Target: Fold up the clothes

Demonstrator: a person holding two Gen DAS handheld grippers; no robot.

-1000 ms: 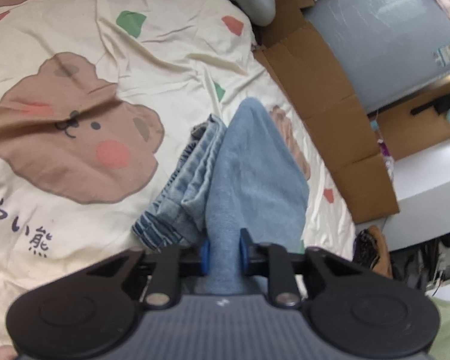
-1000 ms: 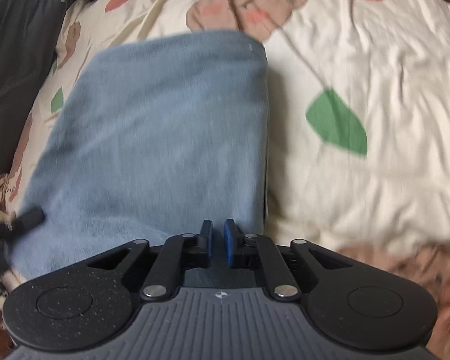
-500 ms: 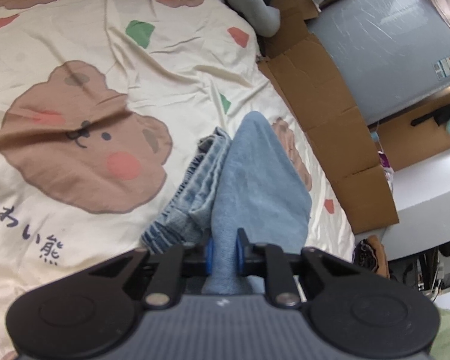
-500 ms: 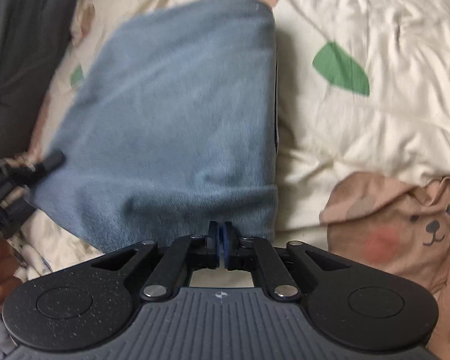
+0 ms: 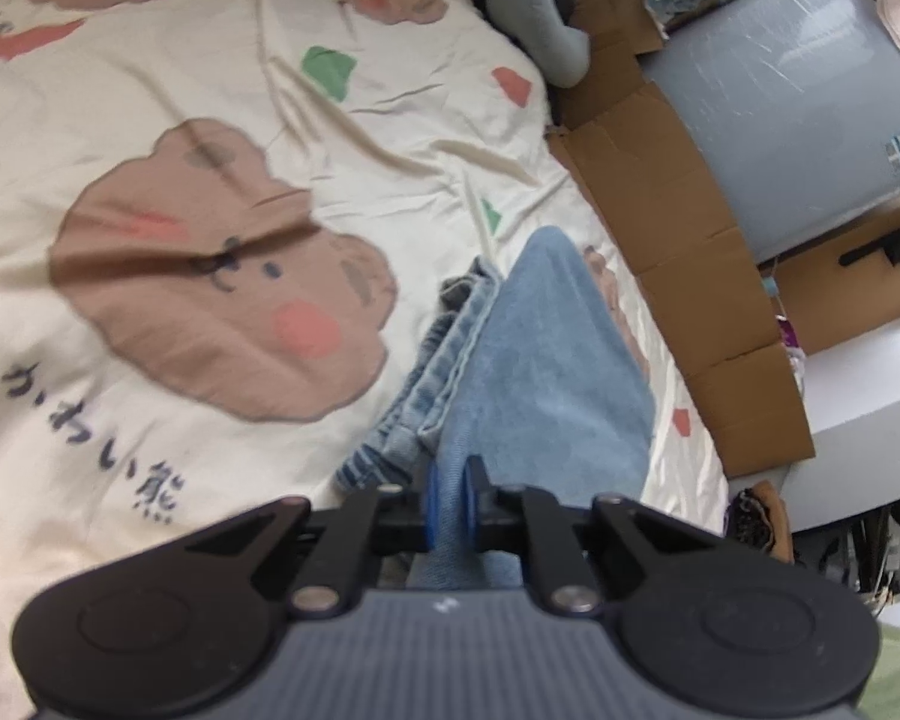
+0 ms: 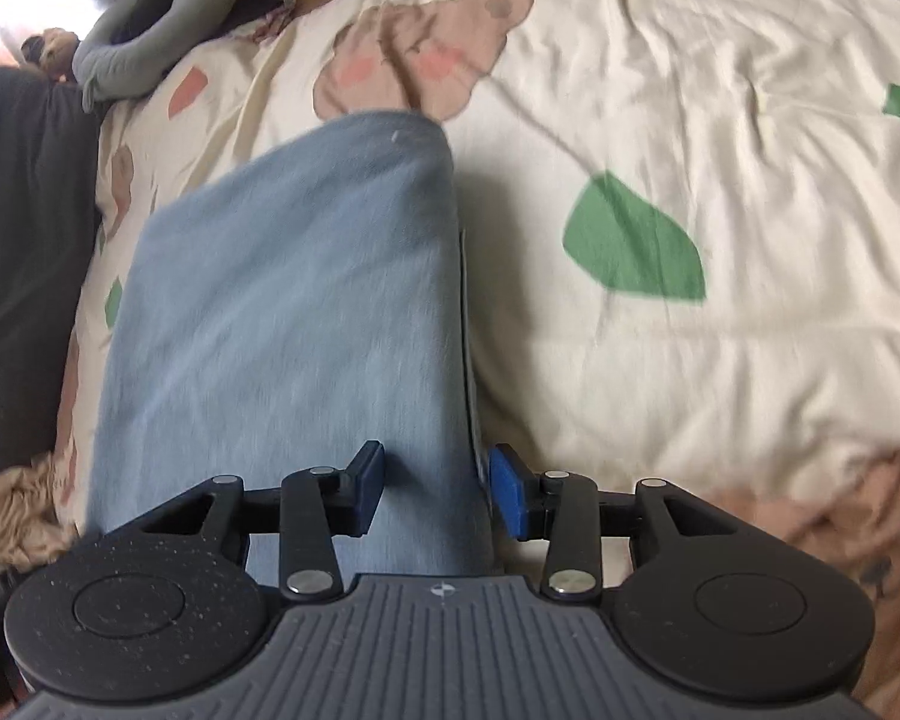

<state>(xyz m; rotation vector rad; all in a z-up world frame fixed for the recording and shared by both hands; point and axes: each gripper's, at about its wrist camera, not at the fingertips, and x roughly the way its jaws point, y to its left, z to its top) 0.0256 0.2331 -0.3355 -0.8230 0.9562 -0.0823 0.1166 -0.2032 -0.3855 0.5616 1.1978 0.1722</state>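
A light blue folded garment (image 5: 546, 360) lies on the bear-print bedsheet (image 5: 150, 90), partly over a folded pair of jeans (image 5: 450, 354). My left gripper (image 5: 453, 480) pinches the garment's near corner, its jaws still closing on the cloth. In the right wrist view the same blue garment (image 6: 294, 300) stretches away from me across the sheet (image 6: 690, 120). My right gripper (image 6: 438, 480) is opening. The garment's right edge lies between its blue pads (image 6: 507, 495), which stand apart from the cloth.
Flattened cardboard (image 5: 678, 228) and a grey wrapped slab (image 5: 798, 90) line the bed's right side. A grey plush (image 5: 528, 12) lies at the far edge. In the right wrist view, dark fabric (image 6: 24, 210) and a crumpled tan cloth (image 6: 18, 510) sit at the left.
The right gripper's jaws have sprung apart and let go of the blue garment's edge, and it shifted over the bed. The left gripper keeps its pinch and has squeezed slightly tighter.
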